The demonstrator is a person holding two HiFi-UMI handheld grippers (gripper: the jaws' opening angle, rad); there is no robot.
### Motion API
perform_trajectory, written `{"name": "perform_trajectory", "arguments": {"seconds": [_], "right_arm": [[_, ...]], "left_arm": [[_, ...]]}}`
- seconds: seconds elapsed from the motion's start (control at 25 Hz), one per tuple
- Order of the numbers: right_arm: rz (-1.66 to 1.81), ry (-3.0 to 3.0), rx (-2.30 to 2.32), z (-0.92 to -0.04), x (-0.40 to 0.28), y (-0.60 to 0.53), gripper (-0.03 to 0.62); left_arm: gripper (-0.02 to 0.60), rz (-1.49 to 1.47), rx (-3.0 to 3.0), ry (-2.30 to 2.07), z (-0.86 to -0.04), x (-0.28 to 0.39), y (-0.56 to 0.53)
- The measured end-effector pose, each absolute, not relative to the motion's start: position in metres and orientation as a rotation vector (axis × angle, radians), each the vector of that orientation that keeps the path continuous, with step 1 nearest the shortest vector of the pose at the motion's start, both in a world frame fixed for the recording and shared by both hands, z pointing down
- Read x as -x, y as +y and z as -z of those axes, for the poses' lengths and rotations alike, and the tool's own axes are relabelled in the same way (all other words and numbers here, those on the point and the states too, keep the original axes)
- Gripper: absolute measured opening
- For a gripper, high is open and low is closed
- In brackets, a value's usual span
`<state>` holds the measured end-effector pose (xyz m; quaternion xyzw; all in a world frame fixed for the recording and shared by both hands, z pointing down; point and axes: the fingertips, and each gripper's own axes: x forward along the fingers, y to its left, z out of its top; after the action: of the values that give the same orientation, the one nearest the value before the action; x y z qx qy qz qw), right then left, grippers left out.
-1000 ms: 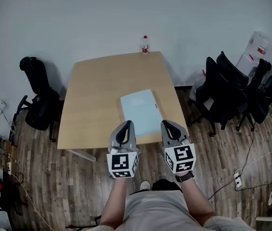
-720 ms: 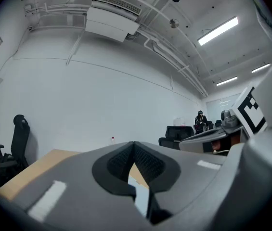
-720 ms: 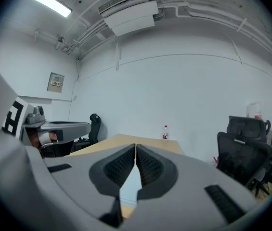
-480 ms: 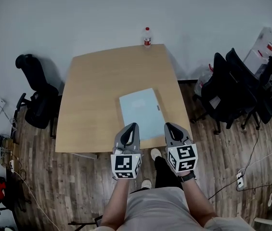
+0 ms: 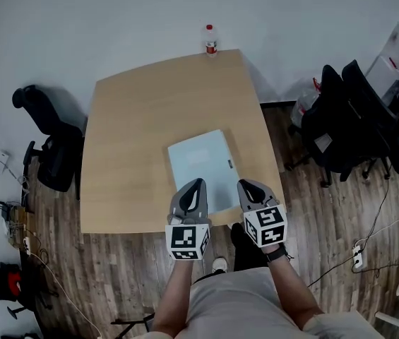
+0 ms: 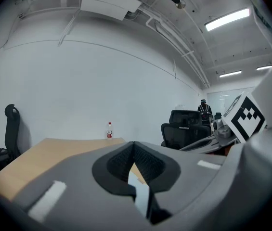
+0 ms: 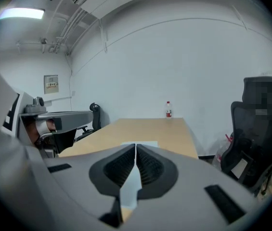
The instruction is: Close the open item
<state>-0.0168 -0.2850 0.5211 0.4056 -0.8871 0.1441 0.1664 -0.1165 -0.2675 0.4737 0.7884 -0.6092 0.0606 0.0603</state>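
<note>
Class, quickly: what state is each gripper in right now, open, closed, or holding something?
Left gripper: closed, holding nothing.
Right gripper: closed, holding nothing.

Wooden table (image 5: 135, 140): centre of the head view, light tabletop, standing on wood-plank floor (image 5: 114, 274). Bottle (image 5: 211, 40): upright at the table's far edge, top centre, red label, in front of the white wall (image 5: 114, 20). Black office chair (image 5: 51, 154): left of frame, just beside the table. Group of black chairs (image 5: 354, 126): right of frame, apart from the table. Power strip (image 5: 359, 257) with cable: lower right, on the floor
</note>
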Motion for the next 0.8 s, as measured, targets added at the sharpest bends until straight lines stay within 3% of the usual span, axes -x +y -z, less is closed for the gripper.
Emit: {"name": "perform_trajectory", "arguments": {"seconds": [0.8], "right_arm": [[-0.571,-2.412,-1.012,-0.602,0.011,-0.336,0.014]], "left_arm": [[0.009,-0.301,-2.333,-1.724,-0.544,0.103,-0.334]]}}
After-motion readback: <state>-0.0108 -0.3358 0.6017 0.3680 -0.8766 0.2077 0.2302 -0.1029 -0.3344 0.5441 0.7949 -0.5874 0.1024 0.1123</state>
